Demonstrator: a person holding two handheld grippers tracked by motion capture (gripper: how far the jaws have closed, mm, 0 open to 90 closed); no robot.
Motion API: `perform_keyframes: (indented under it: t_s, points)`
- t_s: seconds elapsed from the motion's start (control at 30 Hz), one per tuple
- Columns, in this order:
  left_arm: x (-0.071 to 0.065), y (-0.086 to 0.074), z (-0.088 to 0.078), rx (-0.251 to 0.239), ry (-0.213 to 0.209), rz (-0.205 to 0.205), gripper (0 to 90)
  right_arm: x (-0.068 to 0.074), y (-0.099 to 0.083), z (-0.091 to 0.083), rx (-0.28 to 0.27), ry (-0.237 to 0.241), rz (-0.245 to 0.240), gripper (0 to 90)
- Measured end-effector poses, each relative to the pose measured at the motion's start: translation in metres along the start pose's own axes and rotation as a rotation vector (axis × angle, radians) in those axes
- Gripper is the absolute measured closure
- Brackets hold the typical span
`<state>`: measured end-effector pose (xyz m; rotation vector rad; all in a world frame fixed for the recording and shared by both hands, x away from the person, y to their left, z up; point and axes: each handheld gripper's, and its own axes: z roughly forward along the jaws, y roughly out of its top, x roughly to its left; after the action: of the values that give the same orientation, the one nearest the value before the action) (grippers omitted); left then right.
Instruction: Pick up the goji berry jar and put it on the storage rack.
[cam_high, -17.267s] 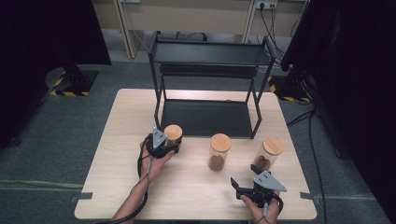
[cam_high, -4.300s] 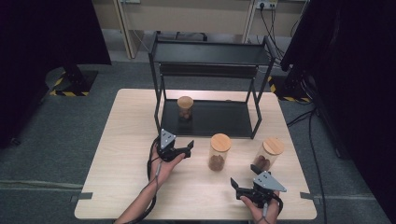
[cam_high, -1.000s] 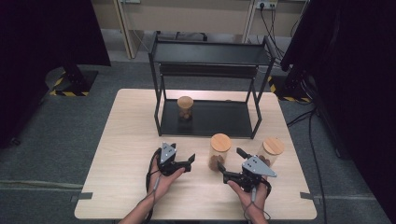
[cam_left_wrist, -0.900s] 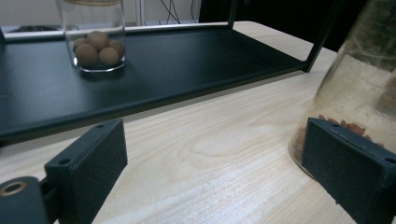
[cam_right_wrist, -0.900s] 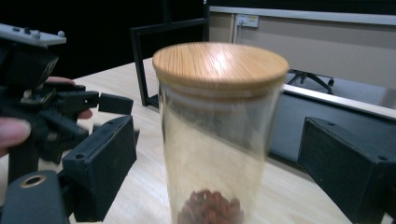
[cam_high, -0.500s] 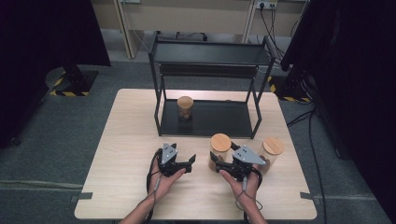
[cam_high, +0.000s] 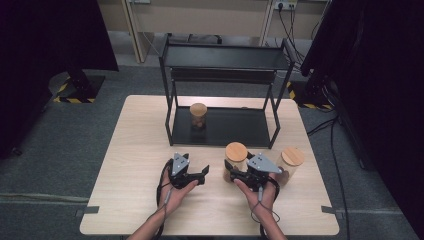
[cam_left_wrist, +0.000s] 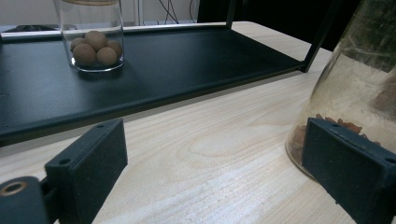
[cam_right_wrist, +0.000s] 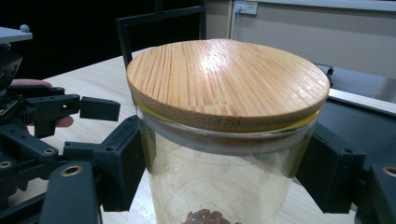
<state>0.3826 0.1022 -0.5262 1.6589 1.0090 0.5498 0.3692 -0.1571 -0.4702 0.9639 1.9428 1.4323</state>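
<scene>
Right gripper (cam_high: 231, 170): clamped on the middle jar (cam_high: 235, 159), its jaws having just closed; in the right gripper view both black pads press the glass below the bamboo lid (cam_right_wrist: 228, 81).
Middle jar: upright on the table (cam_high: 140, 130), just past the front edge of the black rack (cam_high: 222, 90), toward the rack's 5 o'clock corner; dark bits lie in its bottom.
Left gripper (cam_high: 202, 173): released, jaws wide apart over bare wood, resting at the jar's 9 o'clock, near it.
Jar with brown balls (cam_high: 198, 116): stands on the rack's lower shelf, at 11 o'clock from the held jar.
Third jar (cam_high: 291, 163): at 3 o'clock of the held jar, just beyond the right hand (cam_high: 260, 192).
</scene>
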Motion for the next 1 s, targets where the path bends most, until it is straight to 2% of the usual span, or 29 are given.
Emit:
perform_keyframes:
  t_s: [0.37, 1.0]
  points:
    - [0.000, 0.000, 0.000, 0.004, 0.001, 0.005, 6.7, -0.002, 0.018, 0.004, -0.027, -0.017, -0.005, 25.0]
    - [-0.001, 0.000, 0.000, 0.002, 0.002, 0.009, 6.8, -0.013, 0.052, 0.025, -0.039, -0.039, -0.014, 25.0]
